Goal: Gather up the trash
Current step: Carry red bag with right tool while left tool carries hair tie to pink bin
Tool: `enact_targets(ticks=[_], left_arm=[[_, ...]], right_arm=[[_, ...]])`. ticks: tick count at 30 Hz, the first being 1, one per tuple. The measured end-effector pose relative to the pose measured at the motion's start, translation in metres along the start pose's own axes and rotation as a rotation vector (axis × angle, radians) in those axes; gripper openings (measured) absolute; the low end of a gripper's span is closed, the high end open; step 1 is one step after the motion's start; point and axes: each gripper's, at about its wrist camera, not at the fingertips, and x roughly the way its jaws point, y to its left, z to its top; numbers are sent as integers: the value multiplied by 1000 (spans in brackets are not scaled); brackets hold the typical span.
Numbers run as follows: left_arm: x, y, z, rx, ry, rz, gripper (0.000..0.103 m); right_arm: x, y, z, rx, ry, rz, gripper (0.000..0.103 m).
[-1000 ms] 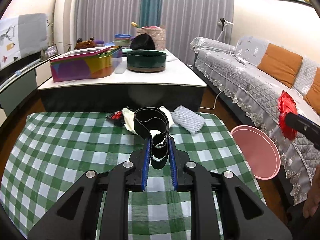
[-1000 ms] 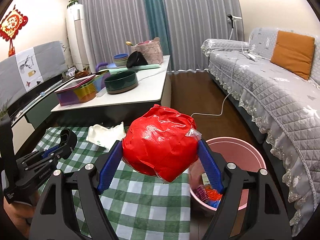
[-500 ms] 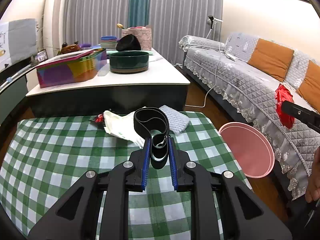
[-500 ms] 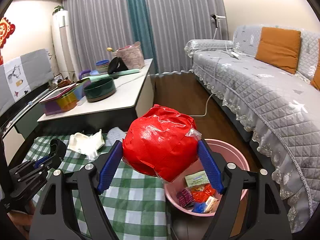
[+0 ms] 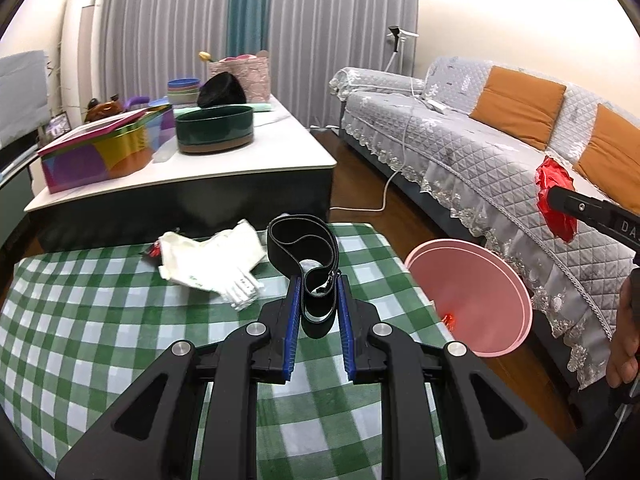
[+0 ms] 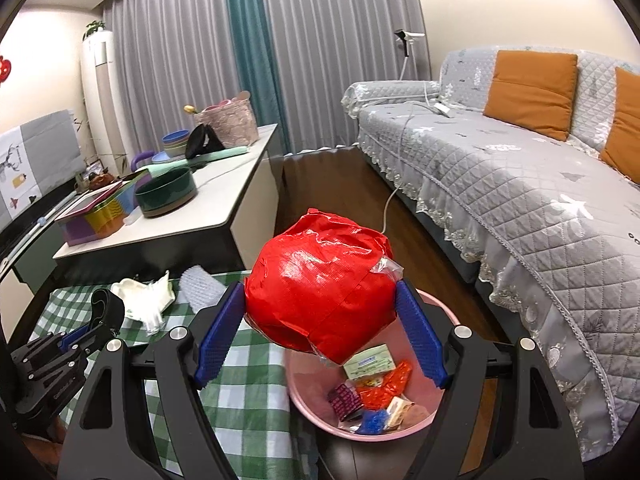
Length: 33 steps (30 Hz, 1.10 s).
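While my left claw (image 5: 318, 312) grips the black strap (image 5: 301, 240) above the checked table (image 5: 100, 320), in the right view my right claw (image 6: 320, 334) clamps the red wad (image 6: 320, 280) over the pink bin (image 6: 304, 400), so next I release it there.

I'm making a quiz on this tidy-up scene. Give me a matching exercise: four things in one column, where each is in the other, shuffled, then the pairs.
Things:
1. red wrapper ball
2. black band
3. white crumpled bag
4. small wrappers

Places:
A. lying on the checked cloth
B. inside the pink bin
C. between the right gripper pads
D. pinched in the left gripper

Pairs: 1-C, 2-D, 3-A, 4-B
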Motion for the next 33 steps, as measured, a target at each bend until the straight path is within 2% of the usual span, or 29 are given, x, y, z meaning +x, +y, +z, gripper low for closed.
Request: enact_targets(ticks=[16, 33], left_arm=[[24, -60, 10, 79, 18, -103, 18], [76, -119, 19, 125, 53, -203, 18]], right_arm=[[7, -47, 1, 88, -4, -80, 76], [28, -71, 1, 116, 4, -130, 76]])
